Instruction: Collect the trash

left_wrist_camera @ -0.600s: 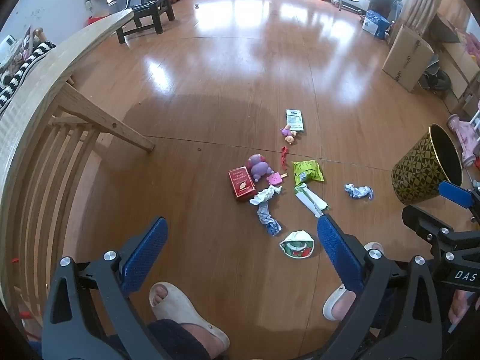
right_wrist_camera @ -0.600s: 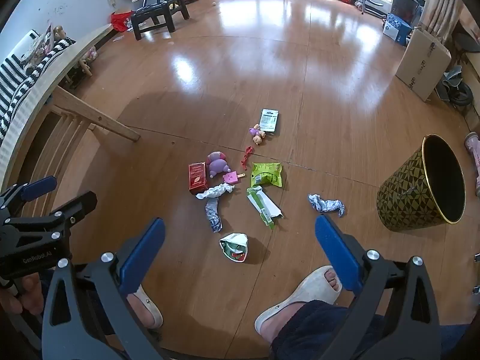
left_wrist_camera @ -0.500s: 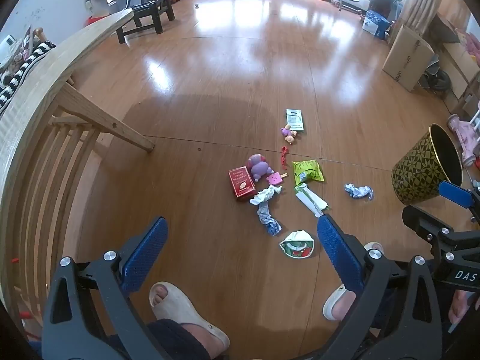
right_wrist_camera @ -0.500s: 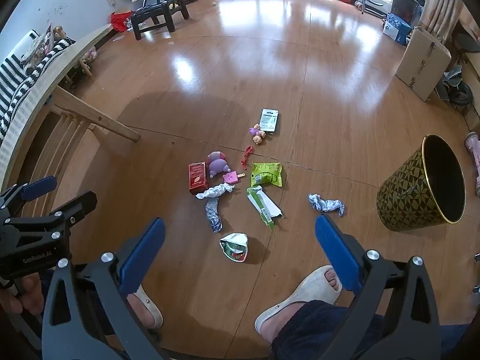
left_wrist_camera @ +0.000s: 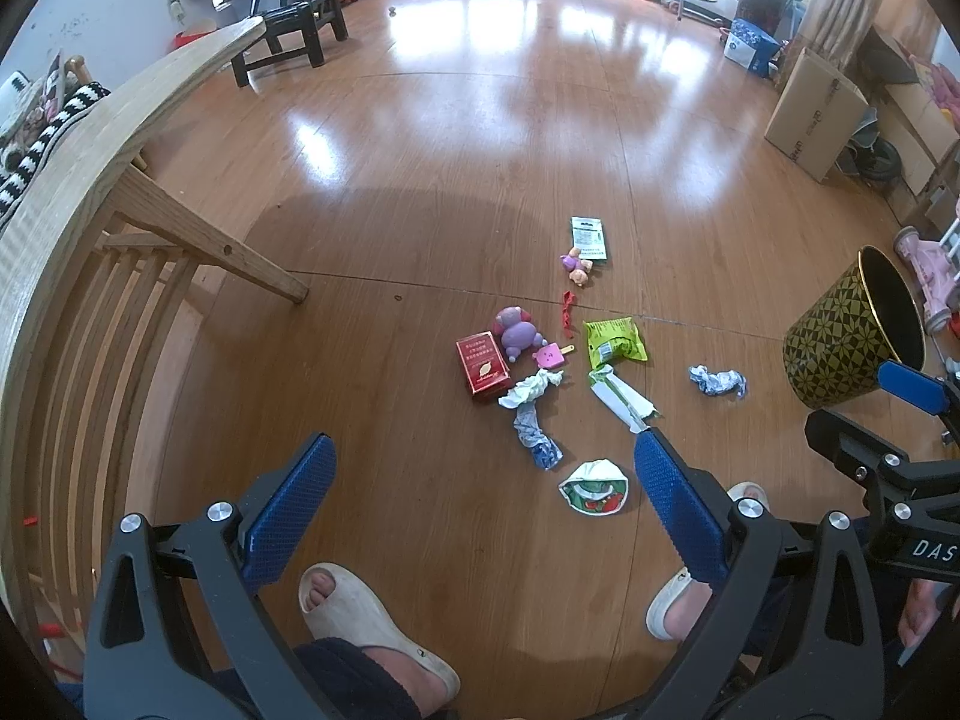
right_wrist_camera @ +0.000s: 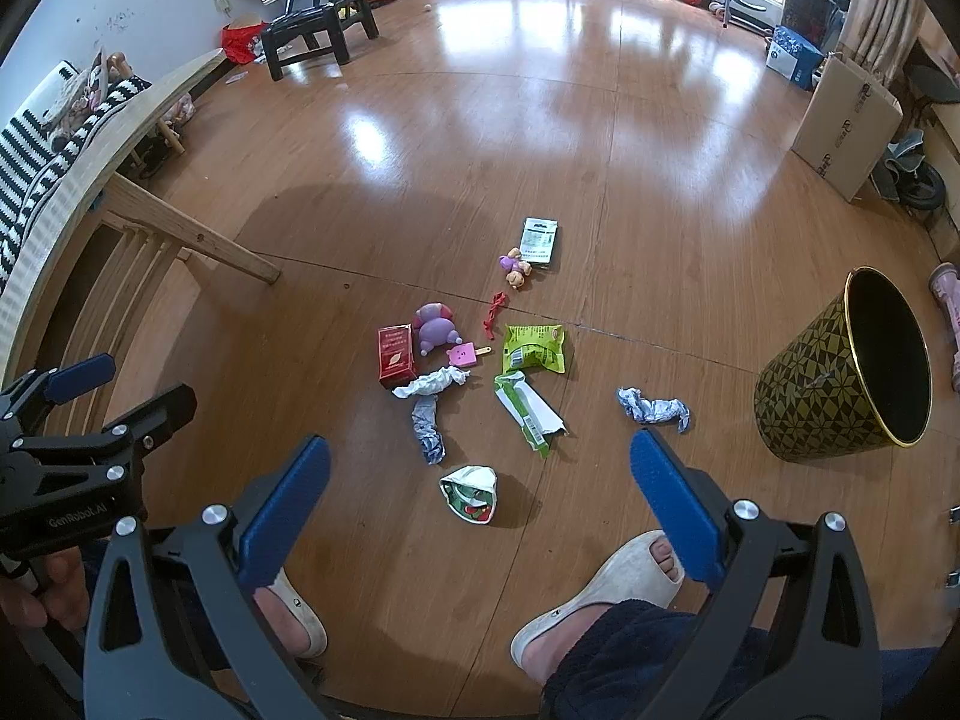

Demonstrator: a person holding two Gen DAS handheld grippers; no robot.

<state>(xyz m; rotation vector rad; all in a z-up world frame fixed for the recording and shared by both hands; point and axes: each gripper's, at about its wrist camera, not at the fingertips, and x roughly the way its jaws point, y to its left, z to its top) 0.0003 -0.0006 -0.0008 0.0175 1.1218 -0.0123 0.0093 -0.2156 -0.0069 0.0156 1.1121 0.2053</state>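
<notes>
both tongs, left (left_wrist_camera: 480, 480) and right (right_wrist_camera: 480, 480), hang spread wide and empty above the floor (right_wrist_camera: 600, 180), poised to choose; trash (right_wrist_camera: 528, 414) lies scattered mid-room, the bin (right_wrist_camera: 840, 372) waiting at right to receive it.

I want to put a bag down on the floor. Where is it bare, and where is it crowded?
Bare: the wide floor beyond the paper slip, toward the dark chair. Crowded: around the red box, green packet and crumpled tissues.
</notes>
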